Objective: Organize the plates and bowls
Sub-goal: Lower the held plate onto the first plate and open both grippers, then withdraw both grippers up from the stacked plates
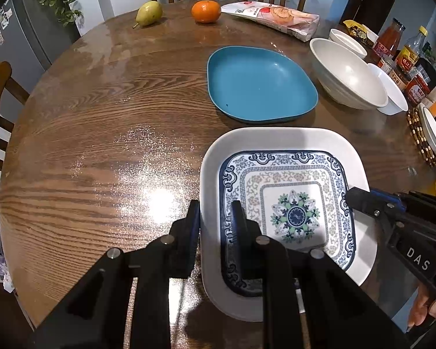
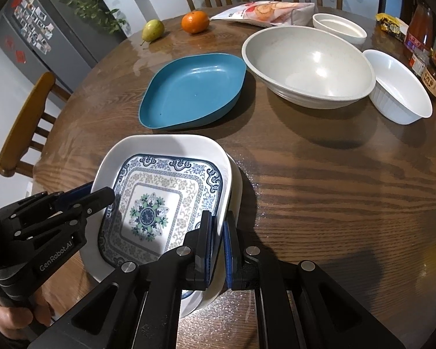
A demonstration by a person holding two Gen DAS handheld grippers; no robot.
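Lower centre of both views: blue-patterned square ceramic plate (image 1: 293,203) nested in white square dish (image 1: 276,139). Left gripper (image 1: 215,226) clamps their left rims; right gripper (image 2: 218,232) pinches the right rims. Glazed, rigid, probably slippery and breakable; rims seem the best hold.

The left gripper (image 1: 215,218) is angled steeply downward, its jaws drawn close together with one finger outside and one inside the near-left rim of the stacked plates (image 1: 276,142); the rim is clamped between them. The right gripper (image 2: 218,226) is likewise pitched steeply down, jaws closed tight on the opposite rim of the same stack. The two grippers face each other across the stack. A hand (image 2: 11,317) is seen wrapped around the left gripper's handle; fingertips (image 1: 427,311) are visible under the right gripper's body.
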